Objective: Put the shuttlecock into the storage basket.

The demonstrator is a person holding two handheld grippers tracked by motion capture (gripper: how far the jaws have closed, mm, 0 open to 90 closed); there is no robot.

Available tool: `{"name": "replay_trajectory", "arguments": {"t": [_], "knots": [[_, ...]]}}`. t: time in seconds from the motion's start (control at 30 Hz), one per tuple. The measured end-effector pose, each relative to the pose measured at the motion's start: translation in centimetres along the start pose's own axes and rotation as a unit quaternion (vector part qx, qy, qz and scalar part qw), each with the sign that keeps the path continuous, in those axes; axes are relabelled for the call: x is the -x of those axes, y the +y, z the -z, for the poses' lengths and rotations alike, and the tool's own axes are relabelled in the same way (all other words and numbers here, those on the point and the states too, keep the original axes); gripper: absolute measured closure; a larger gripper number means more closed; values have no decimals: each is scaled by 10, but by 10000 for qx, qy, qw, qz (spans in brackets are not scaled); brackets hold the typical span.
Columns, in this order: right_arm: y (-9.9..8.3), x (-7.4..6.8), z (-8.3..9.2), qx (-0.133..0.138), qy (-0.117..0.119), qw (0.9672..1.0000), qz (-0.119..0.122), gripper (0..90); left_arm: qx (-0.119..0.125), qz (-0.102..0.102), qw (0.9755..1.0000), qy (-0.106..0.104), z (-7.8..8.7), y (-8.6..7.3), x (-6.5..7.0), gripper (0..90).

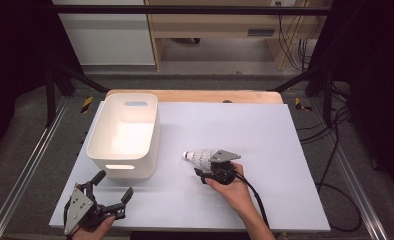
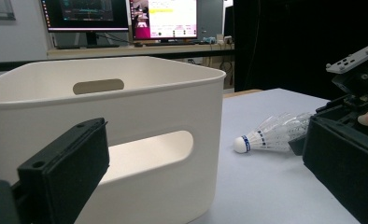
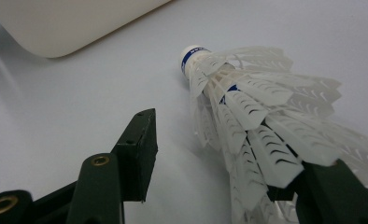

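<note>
Fingers (image 3: 138, 140) of the right gripper (image 1: 205, 170) stand partly open around the feather end of a shuttlecock (image 1: 197, 157). One sits left of the skirt with a clear gap of desk between; the other sits under the feathers at the right, and contact there cannot be told. No firm grip is visible.

Shuttlecock lies on its side on the desk (image 1: 265, 135), cork toward the bin (image 1: 126, 172), skirt toward the right hand (image 1: 235, 190). Cork is white with a blue band. It lies near the bin's right wall, not touching it.

Right hand comes in from the bottom edge, forearm angled up and left, gripper held low and nearly level along the desk, pointing at the bin. Grey plate sits on top of it; cable trails back toward the bottom edge.

Left gripper (image 1: 112, 185) rests near the front left corner of the desk, just in front of the bin, held by the left hand (image 1: 97, 230) from below. Its fingers (image 2: 65, 168) are spread wide with nothing between them, aimed at the bin's front wall and handle slot.

Bin is white, empty inside, at the left half of the desk.
</note>
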State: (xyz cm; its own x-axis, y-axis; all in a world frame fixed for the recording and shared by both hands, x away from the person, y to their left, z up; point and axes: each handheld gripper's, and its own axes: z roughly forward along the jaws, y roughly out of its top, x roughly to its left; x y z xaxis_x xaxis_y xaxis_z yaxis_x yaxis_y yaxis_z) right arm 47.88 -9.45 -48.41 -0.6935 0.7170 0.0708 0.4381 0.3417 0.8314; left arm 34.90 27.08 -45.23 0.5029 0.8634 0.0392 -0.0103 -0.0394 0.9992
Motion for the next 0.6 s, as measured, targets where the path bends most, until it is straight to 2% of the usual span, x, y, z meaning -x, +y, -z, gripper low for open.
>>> {"name": "replay_trajectory", "arguments": {"t": [0.6], "knots": [[5, -3, -5, -5, -209, 9997, 116, 525, 20, 9, 10000, 4, 1, 1, -1, 5]]}}
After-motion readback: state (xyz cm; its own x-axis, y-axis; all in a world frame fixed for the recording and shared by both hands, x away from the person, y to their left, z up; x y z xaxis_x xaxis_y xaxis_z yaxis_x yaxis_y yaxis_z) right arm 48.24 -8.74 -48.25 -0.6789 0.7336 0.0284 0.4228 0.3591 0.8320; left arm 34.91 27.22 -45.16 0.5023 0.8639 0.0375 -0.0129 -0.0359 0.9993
